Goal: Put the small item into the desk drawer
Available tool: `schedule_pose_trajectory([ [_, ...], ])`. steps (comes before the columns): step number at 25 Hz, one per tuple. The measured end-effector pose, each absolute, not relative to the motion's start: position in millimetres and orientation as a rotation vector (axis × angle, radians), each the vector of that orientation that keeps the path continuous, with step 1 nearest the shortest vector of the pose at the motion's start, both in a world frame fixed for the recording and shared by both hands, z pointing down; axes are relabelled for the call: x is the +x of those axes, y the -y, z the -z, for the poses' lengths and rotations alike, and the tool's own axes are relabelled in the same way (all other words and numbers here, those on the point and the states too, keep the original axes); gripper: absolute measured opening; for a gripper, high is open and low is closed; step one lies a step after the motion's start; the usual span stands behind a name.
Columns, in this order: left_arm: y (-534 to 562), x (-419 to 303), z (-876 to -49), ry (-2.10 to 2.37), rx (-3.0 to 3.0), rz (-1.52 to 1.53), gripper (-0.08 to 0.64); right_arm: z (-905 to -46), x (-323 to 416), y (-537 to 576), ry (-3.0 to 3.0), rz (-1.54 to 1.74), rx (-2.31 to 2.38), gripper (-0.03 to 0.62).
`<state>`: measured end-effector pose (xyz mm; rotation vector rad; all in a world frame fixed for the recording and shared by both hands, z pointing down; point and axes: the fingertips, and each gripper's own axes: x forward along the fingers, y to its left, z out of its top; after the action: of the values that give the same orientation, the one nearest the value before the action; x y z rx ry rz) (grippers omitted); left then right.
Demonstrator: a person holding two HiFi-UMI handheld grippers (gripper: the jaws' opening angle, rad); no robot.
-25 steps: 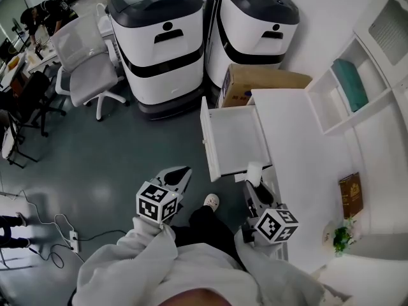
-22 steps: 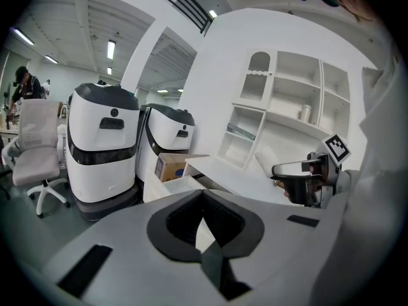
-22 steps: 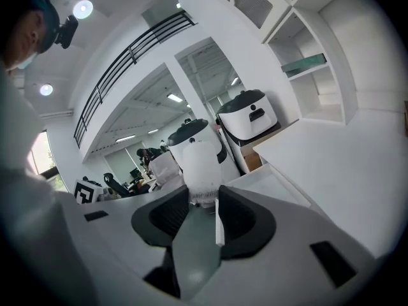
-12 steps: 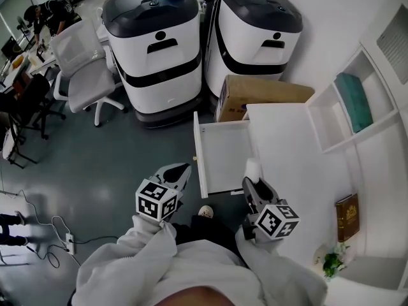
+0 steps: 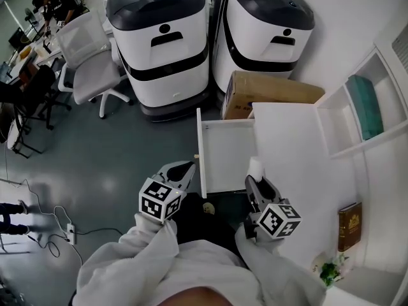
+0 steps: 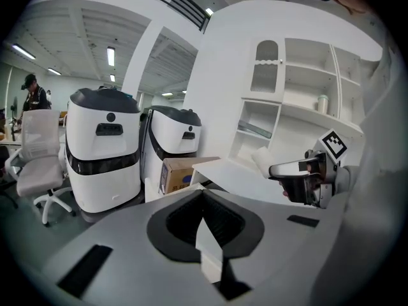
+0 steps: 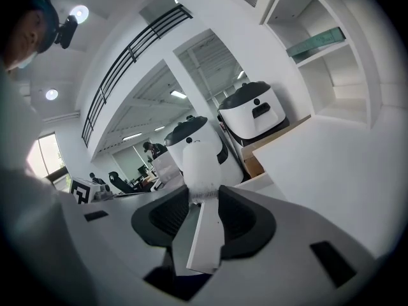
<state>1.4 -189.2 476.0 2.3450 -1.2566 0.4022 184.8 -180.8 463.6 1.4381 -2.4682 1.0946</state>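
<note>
white, rounded, soft-looking small item (image 7: 201, 158) is clamped between the pads of the right gripper (image 5: 256, 178), held upright, likely so it can be lowered straight in. it hovers at the 5 o'clock corner of the open white desk drawer (image 5: 226, 152), which juts toward 9 o'clock from the white desk (image 5: 290, 152); whether it is over the tray itself is hard to say. the left gripper (image 5: 183, 169), jaws together and empty, hangs at the drawer's 8 o'clock, out of the way.

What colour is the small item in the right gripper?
White; the small item shows best in the right gripper view.
</note>
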Motion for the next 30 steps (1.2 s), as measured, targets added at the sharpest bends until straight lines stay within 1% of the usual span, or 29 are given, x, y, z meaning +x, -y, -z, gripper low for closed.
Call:
schedule_pose_trajectory([
  [8,181.6,-1.7,-491.9,1.254,2.295,-0.415,0.015,-479.6,192.8,170.8,2.429,-1.164,1.458,0.158],
  [17,211.5,14.3,-490.8,1.188,2.347,-0.431,0.015,-490.3,205.4,182.2,2.377,-1.213,1.532,0.158],
  [30,252.9,6.6,-517.5,1.099,2.327,-0.487,0.015,-527.4,185.5,213.0,2.258,-1.277,1.511,0.158],
])
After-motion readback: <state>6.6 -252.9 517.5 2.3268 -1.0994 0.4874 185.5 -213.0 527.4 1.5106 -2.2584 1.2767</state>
